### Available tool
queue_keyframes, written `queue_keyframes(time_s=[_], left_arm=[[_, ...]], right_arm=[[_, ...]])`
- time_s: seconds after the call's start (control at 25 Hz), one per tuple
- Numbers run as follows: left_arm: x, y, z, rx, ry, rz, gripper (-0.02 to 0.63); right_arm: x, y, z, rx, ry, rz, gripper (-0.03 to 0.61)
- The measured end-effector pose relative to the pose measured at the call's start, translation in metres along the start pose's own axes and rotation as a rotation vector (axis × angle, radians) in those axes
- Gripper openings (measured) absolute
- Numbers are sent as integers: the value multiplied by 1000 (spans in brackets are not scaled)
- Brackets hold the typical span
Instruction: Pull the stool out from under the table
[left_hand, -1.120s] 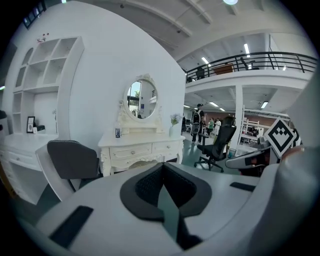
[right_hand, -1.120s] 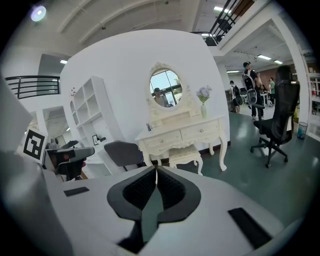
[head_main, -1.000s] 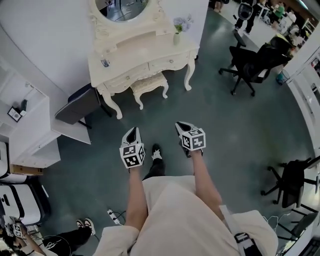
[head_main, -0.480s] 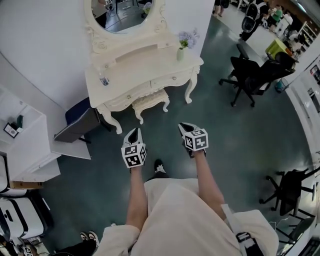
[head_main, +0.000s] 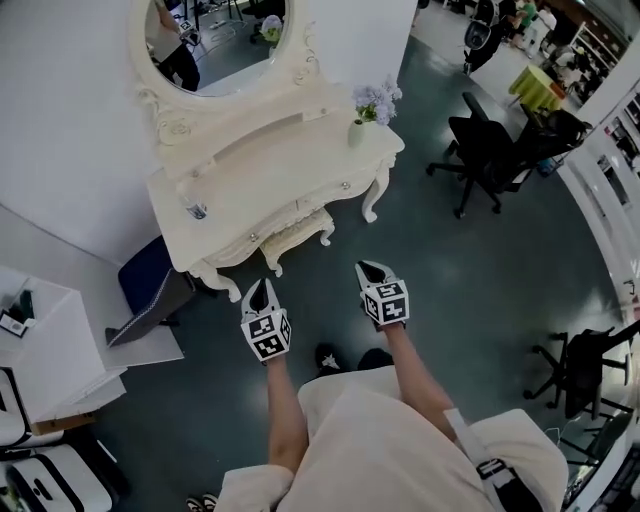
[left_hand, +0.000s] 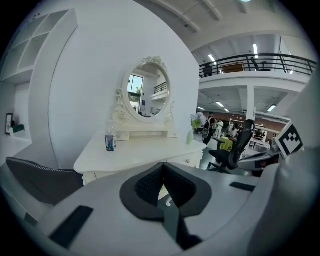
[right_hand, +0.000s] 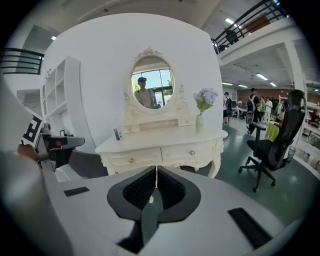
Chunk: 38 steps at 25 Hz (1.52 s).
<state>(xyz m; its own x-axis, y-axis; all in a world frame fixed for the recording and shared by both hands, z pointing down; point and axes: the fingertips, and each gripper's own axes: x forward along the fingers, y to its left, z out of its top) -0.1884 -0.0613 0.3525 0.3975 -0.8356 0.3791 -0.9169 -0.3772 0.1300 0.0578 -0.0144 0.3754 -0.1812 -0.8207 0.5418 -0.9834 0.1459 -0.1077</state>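
A cream carved stool stands tucked under the front of a cream dressing table with an oval mirror. Only the stool's front edge and legs show in the head view. My left gripper hangs shut and empty in front of the table, a short way from the stool. My right gripper is also shut and empty, to the right of the stool near the table's right leg. In the right gripper view the table fills the middle; in the left gripper view the table lies just ahead.
A small bottle and a vase of flowers stand on the table. A dark blue chair and a white shelf unit are at the left. Black office chairs stand at the right.
The view has moved closer to the dressing table, which now sits lower and larger in the head view. Both grippers stay shut and keep their spacing.
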Motion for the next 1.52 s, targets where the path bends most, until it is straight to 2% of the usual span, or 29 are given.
queue_keyframes(time_s=[0.12, 0.32, 0.44, 0.56, 0.64, 0.8, 0.88, 1.2, 1.4, 1.52], left_arm=[[16, 12, -3, -22, -2, 20, 14], [27, 39, -4, -48, 1, 106, 14], [36, 53, -4, -65, 4, 151, 14], [47, 59, 0, -89, -9, 148, 14], [53, 64, 0, -108, -11, 158, 14], [75, 68, -15, -132, 35, 236, 14], [88, 60, -25, -153, 62, 272, 14], [156, 19, -49, -139, 113, 279, 14], [179, 15, -85, -109, 160, 287, 14], [177, 11, -116, -135, 198, 290, 14]], right_arm=[[17, -7, 6, -10, 2, -13, 46], [35, -30, 30, -30, -67, -128, 46], [57, -43, 45, -46, -89, -144, 45], [83, -57, 64, -63, -111, -148, 46], [102, -59, 73, -74, -94, -98, 44], [150, -45, 74, -98, -13, 165, 46], [166, -51, 70, -129, 16, 219, 45], [235, -94, 40, -150, 117, 310, 44], [281, -111, -5, -177, 173, 347, 44], [295, -116, -32, -165, 193, 363, 46]])
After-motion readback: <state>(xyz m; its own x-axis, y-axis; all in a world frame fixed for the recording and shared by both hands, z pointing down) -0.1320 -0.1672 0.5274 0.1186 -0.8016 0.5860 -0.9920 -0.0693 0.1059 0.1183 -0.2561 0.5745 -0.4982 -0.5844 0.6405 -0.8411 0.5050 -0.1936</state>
